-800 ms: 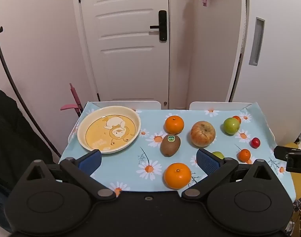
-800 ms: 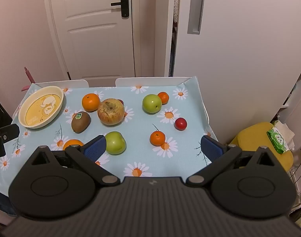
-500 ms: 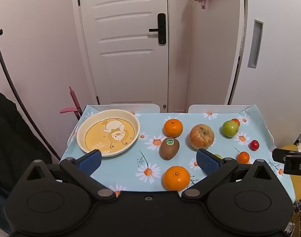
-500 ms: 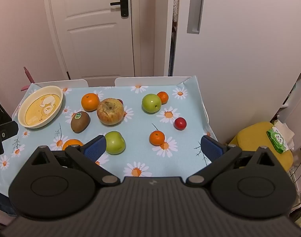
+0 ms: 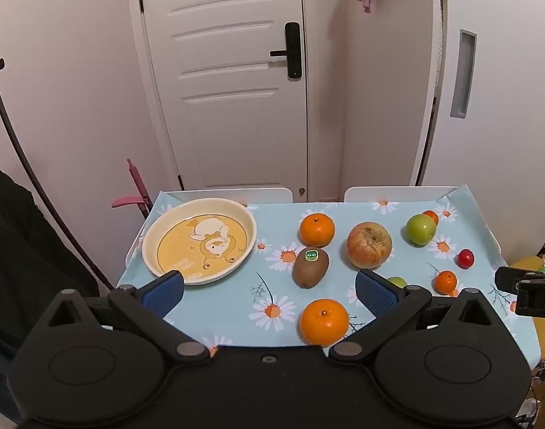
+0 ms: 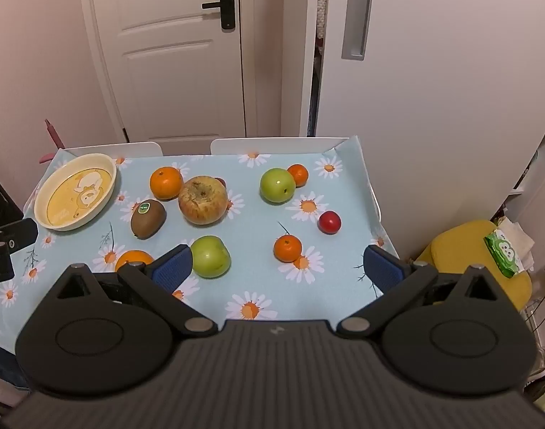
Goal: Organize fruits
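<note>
Nine fruits lie scattered on the counter (image 6: pixel 258 286) beside an empty plate (image 5: pixel 154 228). Both jaws gape empty on the left hand-held gripper (image 5: pixel 269 291) and right hand-held gripper (image 6: pixel 278 262). Nearest orange (image 5: pixel 323 321) looks firm, smooth, likely to roll; pinch across its widest middle.

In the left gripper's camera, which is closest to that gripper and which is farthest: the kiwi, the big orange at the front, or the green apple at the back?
From the left gripper, in its own view:
1. The big orange, right in front, between the open jaws.
2. The kiwi, farther back, mid-table.
3. The green apple, far back on the right.
</note>
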Demonstrator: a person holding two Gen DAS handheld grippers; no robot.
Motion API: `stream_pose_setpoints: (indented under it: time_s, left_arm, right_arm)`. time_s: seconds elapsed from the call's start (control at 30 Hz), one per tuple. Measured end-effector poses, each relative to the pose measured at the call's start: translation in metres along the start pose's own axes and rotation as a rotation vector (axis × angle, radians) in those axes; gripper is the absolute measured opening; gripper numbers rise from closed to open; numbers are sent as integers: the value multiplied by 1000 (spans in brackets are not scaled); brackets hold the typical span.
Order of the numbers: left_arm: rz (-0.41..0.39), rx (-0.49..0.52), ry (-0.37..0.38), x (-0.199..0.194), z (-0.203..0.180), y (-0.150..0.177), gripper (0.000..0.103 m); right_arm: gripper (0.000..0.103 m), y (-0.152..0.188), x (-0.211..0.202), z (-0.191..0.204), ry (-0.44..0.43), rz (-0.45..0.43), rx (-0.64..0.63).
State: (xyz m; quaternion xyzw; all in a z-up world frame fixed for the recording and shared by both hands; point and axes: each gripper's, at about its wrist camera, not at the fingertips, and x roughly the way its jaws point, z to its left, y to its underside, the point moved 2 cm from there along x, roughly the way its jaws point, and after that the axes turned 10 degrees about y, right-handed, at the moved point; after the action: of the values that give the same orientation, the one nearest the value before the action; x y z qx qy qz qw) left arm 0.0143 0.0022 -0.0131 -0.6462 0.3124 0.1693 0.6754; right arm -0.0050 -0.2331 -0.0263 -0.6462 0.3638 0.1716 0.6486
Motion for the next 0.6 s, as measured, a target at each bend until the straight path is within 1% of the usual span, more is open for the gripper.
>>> stream_pose_setpoints:
  time_s: [0.6]
  left_arm:
    - [2, -8, 3, 1, 1, 1, 103]
  right_arm:
    - [103, 1, 0, 0, 0, 0, 0]
